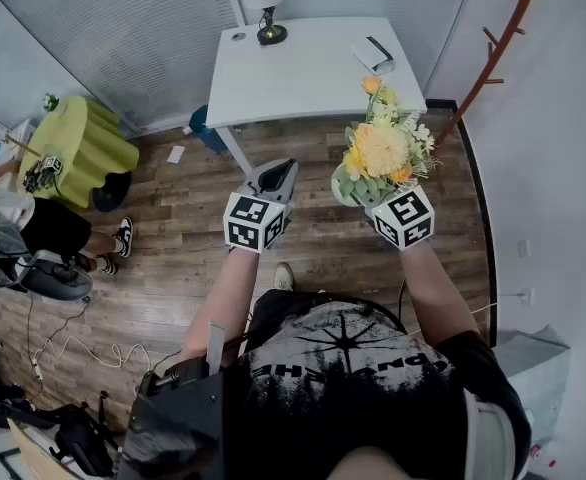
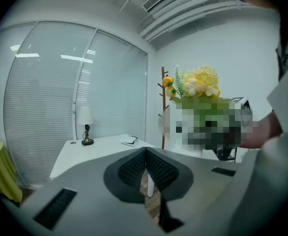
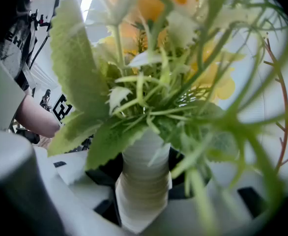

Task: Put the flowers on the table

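Right claw [image 1: 373, 198] grips the vase [image 3: 143, 181] of flowers [image 1: 381, 148], well short of the desk [image 1: 303, 68]; left claw [image 1: 278, 180] pressed together, empty.

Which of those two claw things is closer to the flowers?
Right. The right gripper holds the flowers by their white vase; the left gripper sits apart to their left.
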Tool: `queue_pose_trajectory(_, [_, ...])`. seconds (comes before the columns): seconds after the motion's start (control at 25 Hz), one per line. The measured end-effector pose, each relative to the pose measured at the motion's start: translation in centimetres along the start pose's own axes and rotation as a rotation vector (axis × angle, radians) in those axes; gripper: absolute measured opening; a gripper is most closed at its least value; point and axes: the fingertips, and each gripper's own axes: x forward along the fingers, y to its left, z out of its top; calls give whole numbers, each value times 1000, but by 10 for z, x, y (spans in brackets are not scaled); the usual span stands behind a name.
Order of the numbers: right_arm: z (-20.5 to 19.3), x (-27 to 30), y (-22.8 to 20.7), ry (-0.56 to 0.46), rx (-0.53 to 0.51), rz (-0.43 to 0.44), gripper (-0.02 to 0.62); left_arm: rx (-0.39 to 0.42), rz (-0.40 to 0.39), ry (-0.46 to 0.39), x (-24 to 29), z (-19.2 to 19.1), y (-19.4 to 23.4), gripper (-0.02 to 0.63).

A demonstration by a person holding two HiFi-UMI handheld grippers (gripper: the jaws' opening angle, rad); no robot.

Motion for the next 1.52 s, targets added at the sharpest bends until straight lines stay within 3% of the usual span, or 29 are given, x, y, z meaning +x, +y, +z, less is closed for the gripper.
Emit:
queue_pose_trajectory(1.08, [10,-17,3,-28,20,-39,264,-16,-10,-13,-11,-1,-21,12])
queue_pose_trajectory(1.52, [5,21,-11,-15,30,-68,265,-27,-25,-1,9,-5,20,12])
